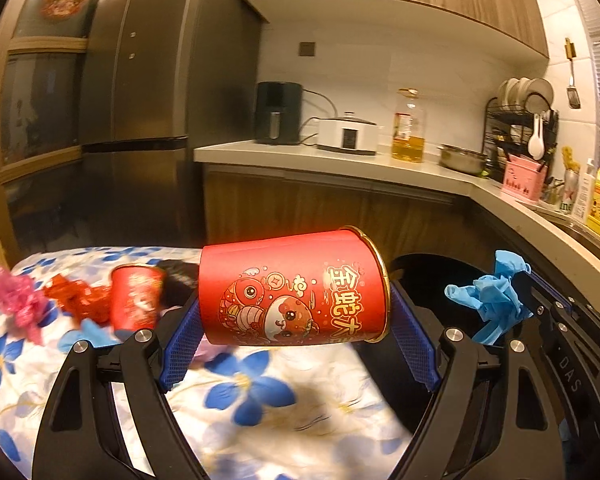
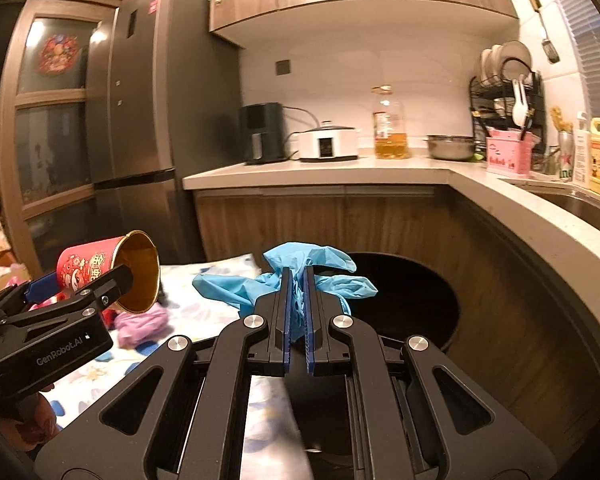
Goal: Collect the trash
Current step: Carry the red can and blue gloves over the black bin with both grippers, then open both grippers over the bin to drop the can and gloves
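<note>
A red paper cup (image 1: 292,288) with cartoon print lies on its side between the blue pads of my left gripper (image 1: 296,320), which is shut on it above the flowered tablecloth (image 1: 260,392). The right wrist view shows the same cup (image 2: 88,264) at the left, gold inside facing right, in the left gripper (image 2: 84,280). My right gripper (image 2: 298,276) is shut on a crumpled blue glove (image 2: 320,256), near the rim of a round black bin (image 2: 412,296). The left wrist view shows that glove (image 1: 488,300) at the right.
On the cloth lie a second red cup (image 1: 134,300), a red wrapper (image 1: 76,296), a pink wrapper (image 1: 16,296) and a purple scrap (image 2: 140,324). A curved counter (image 2: 500,208) wraps behind the bin. A tall fridge (image 2: 148,100) stands at the back left.
</note>
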`<state>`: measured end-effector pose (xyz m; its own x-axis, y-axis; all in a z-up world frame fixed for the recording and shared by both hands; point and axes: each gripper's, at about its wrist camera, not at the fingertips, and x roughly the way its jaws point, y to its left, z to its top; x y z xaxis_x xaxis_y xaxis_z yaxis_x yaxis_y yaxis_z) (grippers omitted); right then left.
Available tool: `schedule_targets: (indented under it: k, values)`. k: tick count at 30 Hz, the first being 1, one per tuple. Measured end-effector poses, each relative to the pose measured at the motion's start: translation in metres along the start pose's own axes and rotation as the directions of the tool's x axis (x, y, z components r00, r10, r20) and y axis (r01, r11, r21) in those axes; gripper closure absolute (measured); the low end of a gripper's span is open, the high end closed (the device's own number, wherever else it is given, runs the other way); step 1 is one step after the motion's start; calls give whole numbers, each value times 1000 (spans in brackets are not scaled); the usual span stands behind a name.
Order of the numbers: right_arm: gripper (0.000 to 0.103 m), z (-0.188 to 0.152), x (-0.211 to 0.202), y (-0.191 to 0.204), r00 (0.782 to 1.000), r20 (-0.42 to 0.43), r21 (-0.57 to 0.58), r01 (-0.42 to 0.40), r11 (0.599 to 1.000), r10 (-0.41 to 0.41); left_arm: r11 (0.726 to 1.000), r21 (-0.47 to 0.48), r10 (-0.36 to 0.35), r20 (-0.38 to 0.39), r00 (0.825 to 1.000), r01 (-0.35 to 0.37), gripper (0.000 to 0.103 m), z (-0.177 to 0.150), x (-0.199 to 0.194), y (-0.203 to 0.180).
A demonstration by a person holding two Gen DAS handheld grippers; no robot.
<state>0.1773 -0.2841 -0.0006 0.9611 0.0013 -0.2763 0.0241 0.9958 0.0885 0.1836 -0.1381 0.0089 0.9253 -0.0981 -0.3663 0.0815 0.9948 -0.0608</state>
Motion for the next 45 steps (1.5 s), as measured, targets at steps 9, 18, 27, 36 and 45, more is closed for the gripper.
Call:
schedule_targets:
  k: [9,18,27,36,45]
  values:
    - [98,7,13,-40,998,22,40,62,997,-63,996,26,-80,0,997,80,21,9,24,-43]
    - [98,7,35,-65,997,1,49,74,996,-74,991,54,-123,-21,992,124,21,9,53,-78]
    - [97,2,53,-75,997,-29,48,66,997,-65,987,65,-145,-53,988,148,21,9,75,-92]
    - [89,-4,68,-81,996,-69,50,64,997,-61,986,66,-148,-72,986,153,21,9,88,-93]
    - [65,-9,66,-91,993,-68,66,105,992,-100,984,71,-158,-99,982,165,20,3,98,-98]
